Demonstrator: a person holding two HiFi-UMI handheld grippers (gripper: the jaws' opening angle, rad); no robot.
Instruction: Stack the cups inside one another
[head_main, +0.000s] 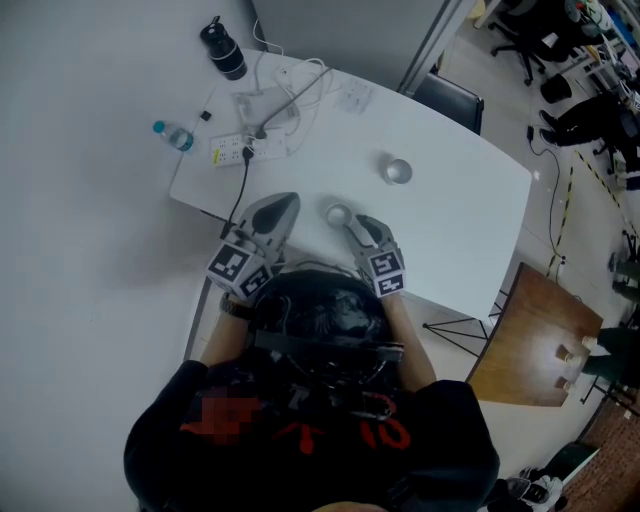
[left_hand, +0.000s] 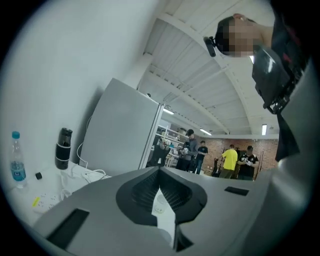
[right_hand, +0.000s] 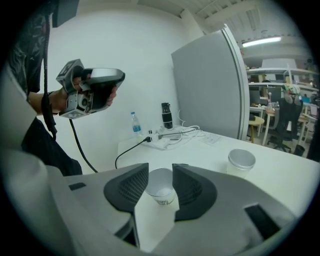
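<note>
A small white paper cup (right_hand: 161, 187) stands upright on the white table (head_main: 455, 235), just in front of me. My right gripper (right_hand: 161, 172) is shut on it, with one dark pad against each side of its rim. In the head view this cup (head_main: 338, 214) sits at the tip of the right gripper (head_main: 352, 224). A second cup (head_main: 397, 171) with a silvery inside stands further back and to the right, also visible as the second cup (right_hand: 241, 161) in the right gripper view. My left gripper (left_hand: 160, 172) is shut with nothing in it, held level above the table's near left part (head_main: 283, 206).
A power strip (head_main: 232, 152) with cables, a water bottle (head_main: 175, 135) and a black flask (head_main: 224, 50) crowd the far left corner. A chair (head_main: 450, 97) stands behind the table and a wooden table (head_main: 530, 340) at the right. Several people stand far off in the room.
</note>
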